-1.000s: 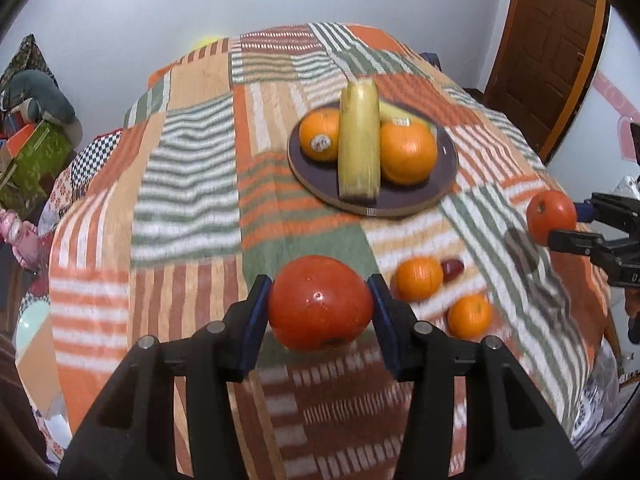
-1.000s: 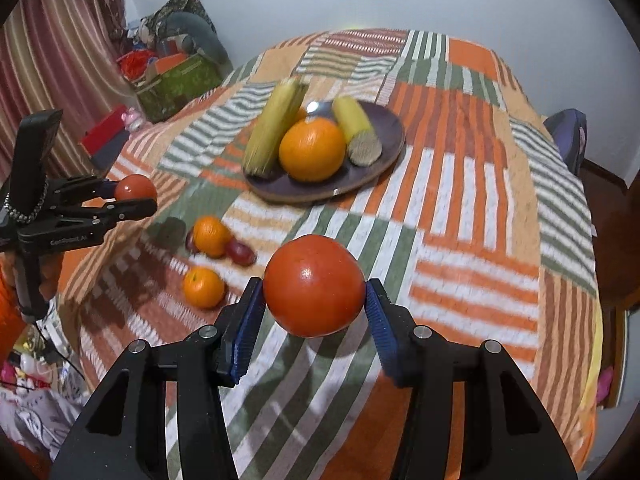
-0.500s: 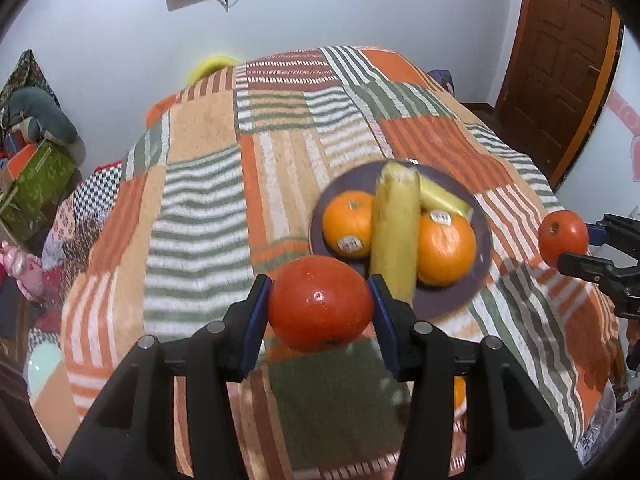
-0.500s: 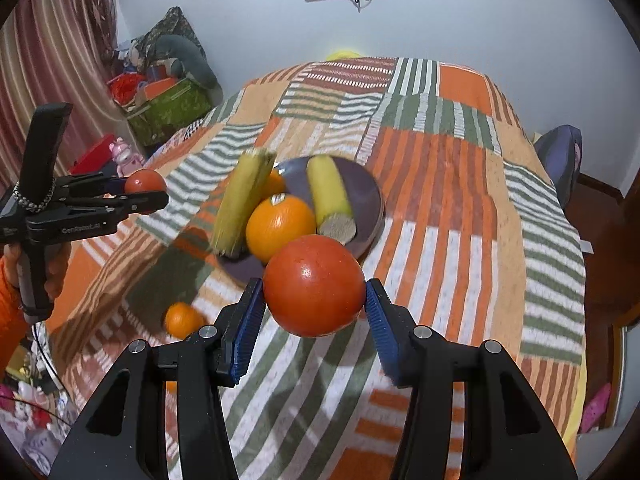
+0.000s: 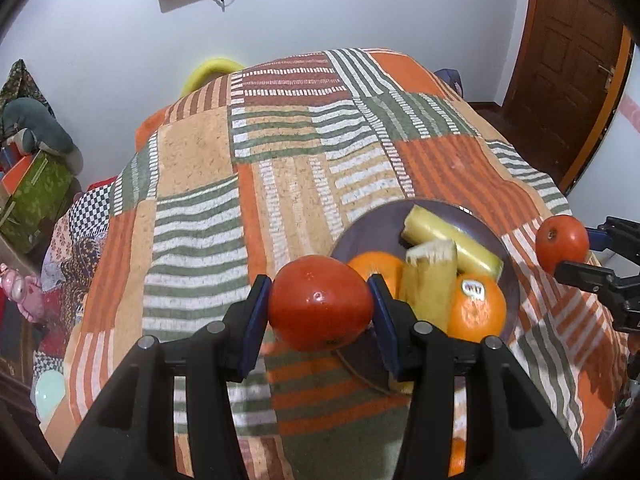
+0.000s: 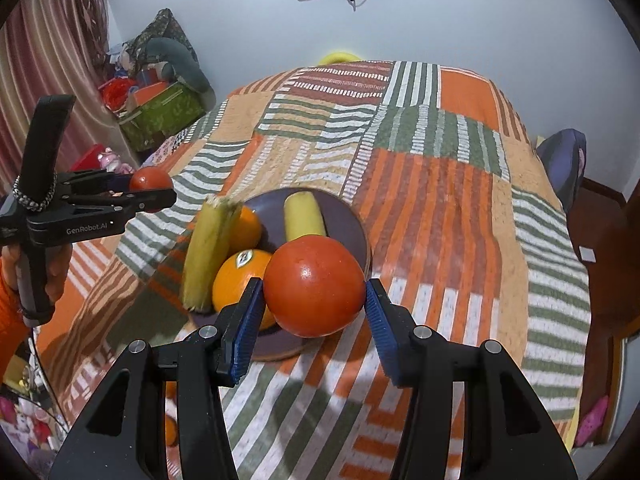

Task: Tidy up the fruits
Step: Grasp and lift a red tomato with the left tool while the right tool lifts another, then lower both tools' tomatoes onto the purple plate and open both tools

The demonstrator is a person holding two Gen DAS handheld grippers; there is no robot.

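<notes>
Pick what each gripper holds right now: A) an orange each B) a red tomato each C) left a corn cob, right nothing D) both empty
B: the left gripper is clamped on a red tomato, and the right gripper on another tomato.

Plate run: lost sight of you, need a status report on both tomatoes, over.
Left hand-held gripper shut on tomato. Right hand-held gripper shut on second tomato. Plate crowded: two oranges, two corn cobs.

Even indoor light, soft shadows, fisheye bending, dark vignetted corners
</notes>
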